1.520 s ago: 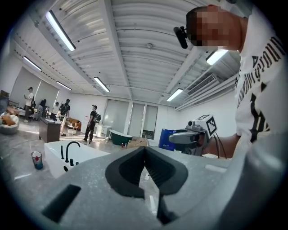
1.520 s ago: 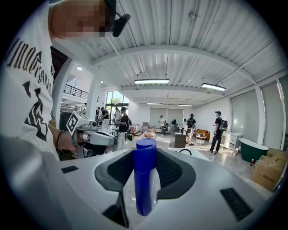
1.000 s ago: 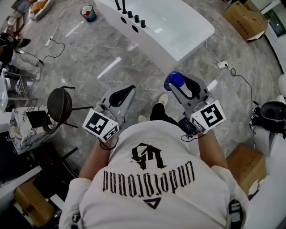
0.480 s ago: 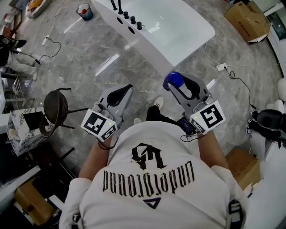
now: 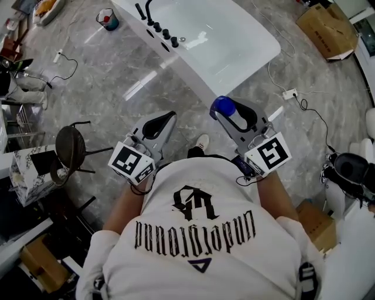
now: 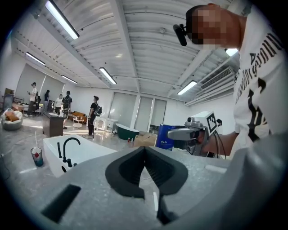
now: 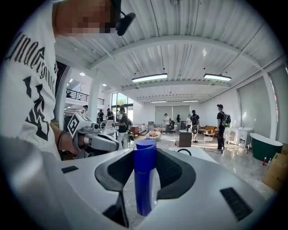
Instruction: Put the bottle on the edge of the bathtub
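The white bathtub [image 5: 199,71] lies ahead on the floor, with a black faucet [image 5: 147,12] and knobs on its left rim. My right gripper [image 5: 227,110] is shut on a blue bottle [image 5: 223,106], held upright in the air just short of the tub's near corner. In the right gripper view the bottle [image 7: 144,179] stands between the dark pads [image 7: 173,173]. My left gripper [image 5: 169,116] hangs level beside it, shut and empty; its tips meet in the left gripper view [image 6: 144,148]. That view also shows the bathtub [image 6: 85,155] and the bottle [image 6: 164,137].
A cup [image 5: 108,19] stands on the floor left of the tub. A round dark chair [image 5: 70,146] is at my left. A power strip [image 5: 291,92] with cable lies right of the tub. Cardboard boxes [image 5: 328,23] [image 5: 319,220] sit at the right. Several people stand far off.
The bathtub has come closer and lower in the head view as the person steps toward it. Both grippers keep their pose; the bottle stays in the right one.
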A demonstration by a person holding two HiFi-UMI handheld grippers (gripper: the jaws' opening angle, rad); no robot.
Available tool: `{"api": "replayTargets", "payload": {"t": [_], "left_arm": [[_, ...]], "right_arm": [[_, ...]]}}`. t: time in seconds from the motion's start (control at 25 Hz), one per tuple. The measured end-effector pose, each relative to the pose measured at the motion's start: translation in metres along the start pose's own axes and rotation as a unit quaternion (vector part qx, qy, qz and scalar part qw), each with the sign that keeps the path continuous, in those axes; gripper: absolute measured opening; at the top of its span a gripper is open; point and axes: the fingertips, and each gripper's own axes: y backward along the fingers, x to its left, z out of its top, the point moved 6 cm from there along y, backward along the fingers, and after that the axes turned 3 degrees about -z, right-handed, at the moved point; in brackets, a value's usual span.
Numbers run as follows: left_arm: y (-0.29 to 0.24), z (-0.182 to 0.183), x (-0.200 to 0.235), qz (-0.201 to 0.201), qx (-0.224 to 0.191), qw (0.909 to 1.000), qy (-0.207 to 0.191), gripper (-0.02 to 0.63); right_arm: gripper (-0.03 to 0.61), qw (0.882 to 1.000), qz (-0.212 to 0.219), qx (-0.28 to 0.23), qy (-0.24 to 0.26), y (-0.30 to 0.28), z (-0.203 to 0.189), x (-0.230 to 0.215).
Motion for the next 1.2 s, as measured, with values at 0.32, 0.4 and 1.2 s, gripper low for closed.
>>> {"api": "replayTargets", "payload": {"t": [0.32,0.4,1.2], "left_arm": [[-0.05,0.012,0.001,0.002,0.007,1.0,-0.002,0.015],[-0.057,0.011,0.001,-0.001,0.014,0.9999,-0.007,0.015],[-0.118,0.013,0.029,-0.052,0.02,0.9984,-0.01,0.015]], "right_arm": [[0.15,1.0,0.017,-0.013,0.004,0.006,0.004,-0.042],[0.15,1.0,0.014,-0.017,0.003,0.01,0.003,-0.047],[0.15,1.0,-0.015,0.012,-0.015,0.006,-0.007,-0.076]]}}
